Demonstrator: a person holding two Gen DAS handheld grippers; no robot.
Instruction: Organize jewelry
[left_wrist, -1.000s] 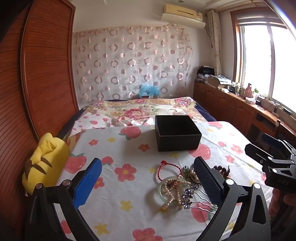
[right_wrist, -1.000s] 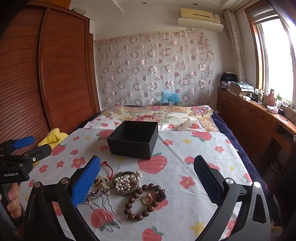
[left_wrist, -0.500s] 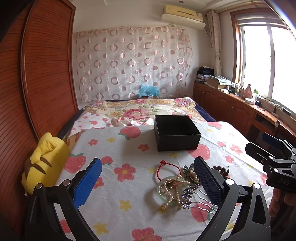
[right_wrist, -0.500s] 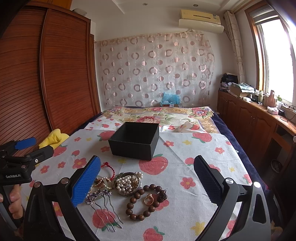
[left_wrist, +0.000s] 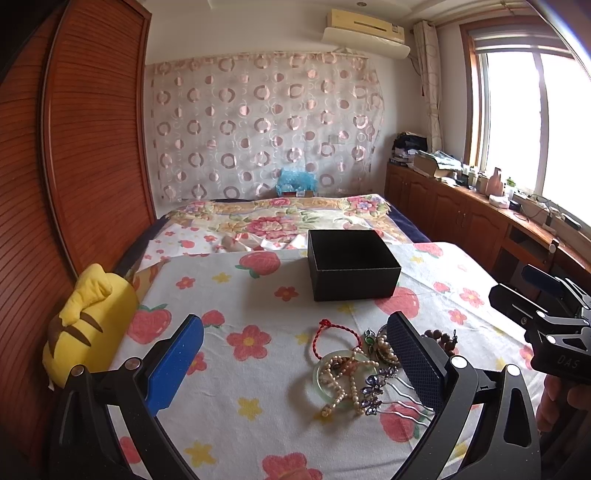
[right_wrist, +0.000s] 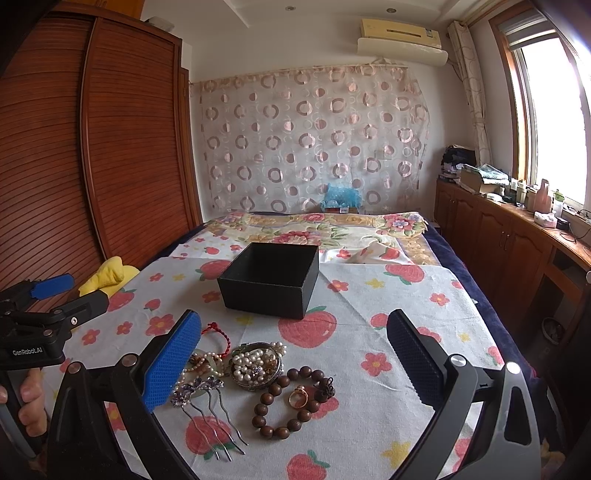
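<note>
An open black box (right_wrist: 271, 278) sits empty and upright on a flowered sheet, at the far side. Nearer lies a cluster of jewelry: a red cord bracelet (right_wrist: 218, 334) at far left, a bangle heaped with pearls (right_wrist: 255, 365) in the middle, a purple flowered hair comb (right_wrist: 208, 400) near left, and a brown wooden bead bracelet (right_wrist: 291, 402) encircling a gold ring (right_wrist: 297, 398) at right.

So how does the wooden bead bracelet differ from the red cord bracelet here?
The wooden bead bracelet is a ring of large dark brown beads; the red cord bracelet is a thin braided string with a knot. The bead bracelet lies in full view with a gold ring inside its loop; the cord bracelet is partly hidden behind the right tool's blue pad. The cord bracelet lies nearer the black box. Both rest on the floral cloth, untouched.
</note>
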